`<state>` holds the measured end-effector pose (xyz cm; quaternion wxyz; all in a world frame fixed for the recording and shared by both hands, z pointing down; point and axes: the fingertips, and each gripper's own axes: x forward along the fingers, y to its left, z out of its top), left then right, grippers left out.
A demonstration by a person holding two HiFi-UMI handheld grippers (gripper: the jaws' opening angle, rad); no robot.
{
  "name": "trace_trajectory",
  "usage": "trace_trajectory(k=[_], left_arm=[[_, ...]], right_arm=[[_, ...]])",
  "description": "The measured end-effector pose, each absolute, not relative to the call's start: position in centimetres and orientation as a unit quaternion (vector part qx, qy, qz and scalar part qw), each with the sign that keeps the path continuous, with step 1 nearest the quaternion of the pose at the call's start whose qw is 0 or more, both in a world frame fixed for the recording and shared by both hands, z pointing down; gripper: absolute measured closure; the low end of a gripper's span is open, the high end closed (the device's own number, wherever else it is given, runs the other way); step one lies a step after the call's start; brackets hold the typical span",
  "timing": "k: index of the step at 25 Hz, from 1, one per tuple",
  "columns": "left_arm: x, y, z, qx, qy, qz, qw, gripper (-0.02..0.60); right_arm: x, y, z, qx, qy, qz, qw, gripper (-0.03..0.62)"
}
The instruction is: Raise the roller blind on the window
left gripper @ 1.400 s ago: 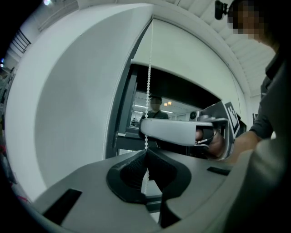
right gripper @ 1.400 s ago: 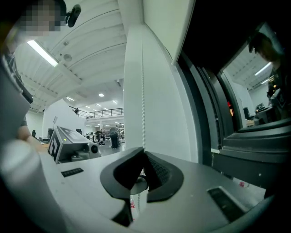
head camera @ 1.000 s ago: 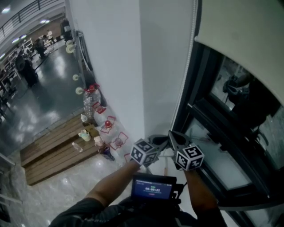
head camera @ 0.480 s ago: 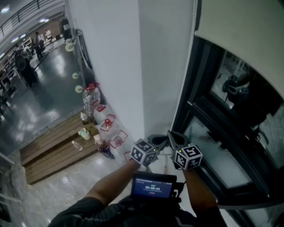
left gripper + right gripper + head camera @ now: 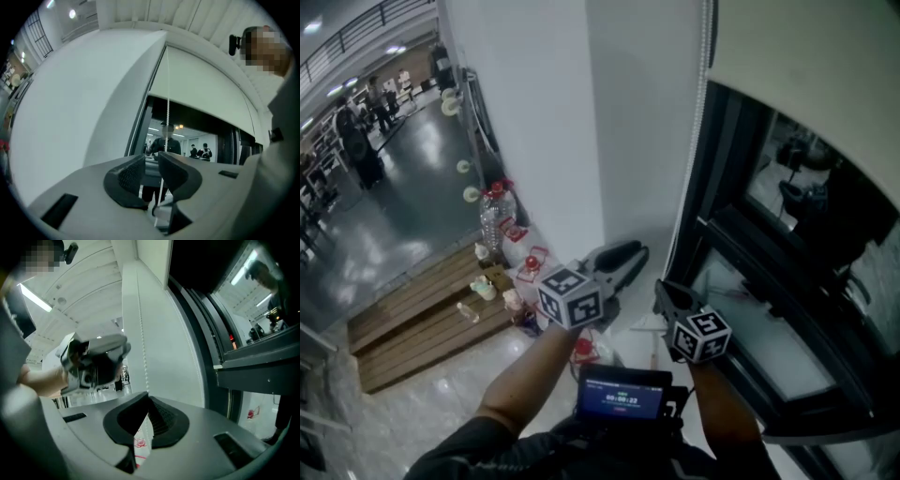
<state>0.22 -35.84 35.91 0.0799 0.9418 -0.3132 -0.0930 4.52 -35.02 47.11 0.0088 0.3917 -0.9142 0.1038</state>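
The cream roller blind (image 5: 806, 66) covers the top of the dark window, its hem well above both grippers. Its white bead chain (image 5: 689, 169) hangs down the window's left edge. My left gripper (image 5: 630, 253) is the higher one; its jaws have just been opening, and in the left gripper view the chain (image 5: 167, 93) runs through the gap of the left gripper (image 5: 151, 161) without the pads pressing on it. Lower down, my right gripper (image 5: 661, 289) is shut on the chain; in the right gripper view the beads (image 5: 140, 324) run down into the closed right gripper (image 5: 146, 401).
A white wall (image 5: 544, 122) stands left of the black window frame (image 5: 741, 253). Below on the floor are water bottles (image 5: 492, 216), red holders and a wooden platform (image 5: 422, 319). People stand far off at the left (image 5: 356, 141). A small screen (image 5: 622, 394) sits at my chest.
My left gripper has opened, let go of the chain and risen along it, up and to the left. The right gripper has stayed put, still shut on the chain.
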Motion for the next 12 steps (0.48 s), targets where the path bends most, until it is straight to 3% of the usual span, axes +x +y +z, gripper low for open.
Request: trace_trajectory(k=[5,11,12], left_arm=[[2.7,-35.8,26.4,0.953,-0.283,-0.103,0.021,0.491],[5.9,-36.0,24.2,0.962,-0.263,-0.073,-0.015,0.478],[6.1,-36.1,24.4,0.961,-0.266,-0.07,-0.017,0.539]], right_arm=[[4.3,-34.8,47.1,0.389,-0.916,0.1,0.011,0.589],[4.2,-34.4,46.9,0.388,-0.916,0.099,0.017,0.589],[4.2,-34.4,46.9,0.388,-0.916,0.099,0.016,0.589]])
